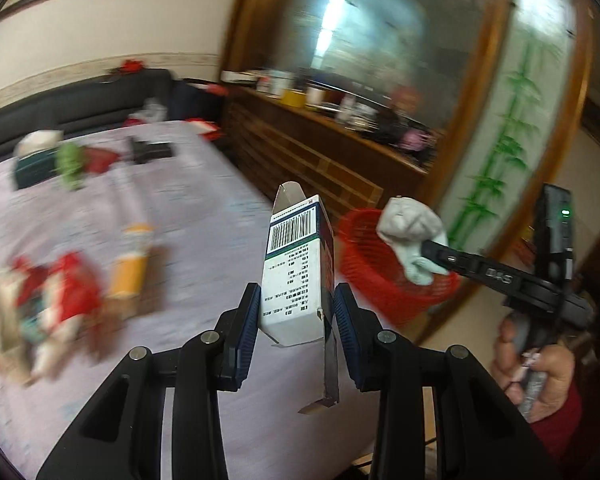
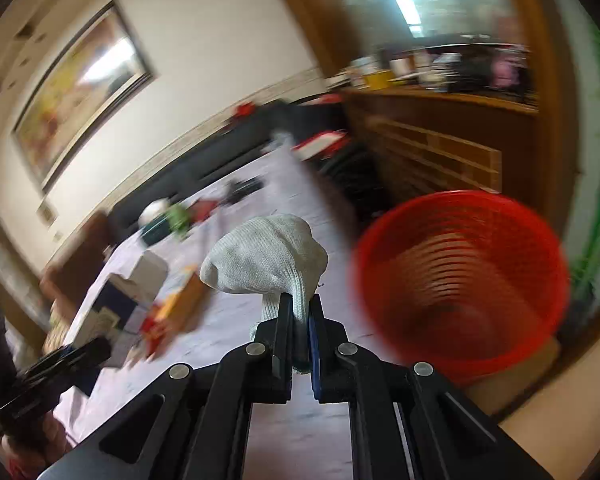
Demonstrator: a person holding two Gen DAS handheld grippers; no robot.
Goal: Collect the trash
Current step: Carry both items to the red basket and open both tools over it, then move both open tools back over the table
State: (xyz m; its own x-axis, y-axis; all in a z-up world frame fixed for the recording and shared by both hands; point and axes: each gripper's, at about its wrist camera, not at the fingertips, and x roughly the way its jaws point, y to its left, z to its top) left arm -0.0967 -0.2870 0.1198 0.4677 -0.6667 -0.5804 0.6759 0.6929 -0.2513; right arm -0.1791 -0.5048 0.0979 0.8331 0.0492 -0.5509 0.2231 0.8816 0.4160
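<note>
White cardboard, a small carton [image 1: 296, 268] printed with a barcode, stands upright between the blue pads of your left gripper [image 1: 296, 312], which is clamped narrowly on its lower half; its bottom flap hangs open below the pads. Your right gripper [image 2: 300, 320] is squeezed fully closed on a crumpled pale knitted cloth [image 2: 266, 258], which bulges out above the fingertips like a glove or sock. Both pieces of trash are therefore in hand and off the table. Just beyond them, to the right, sits the red mesh waste basket [image 2: 460, 280], its mouth tilted toward you; from the right wrist view it looks empty, though blur hides the bottom. In the left wrist view the cloth hangs in front of the basket's rim, so it appears closest to being dropped. Neither item is in the basket yet. Behind and to the left, the table [image 1: 204, 208] with its pale lilac cover holds more clutter: an orange and white tube-like package [image 1: 130, 264], a red and white crumpled wrapper [image 1: 60, 300], a dark green box [image 1: 34, 166] and a green object [image 1: 71, 166]. By my judgement the collecting is only partly done.
</note>
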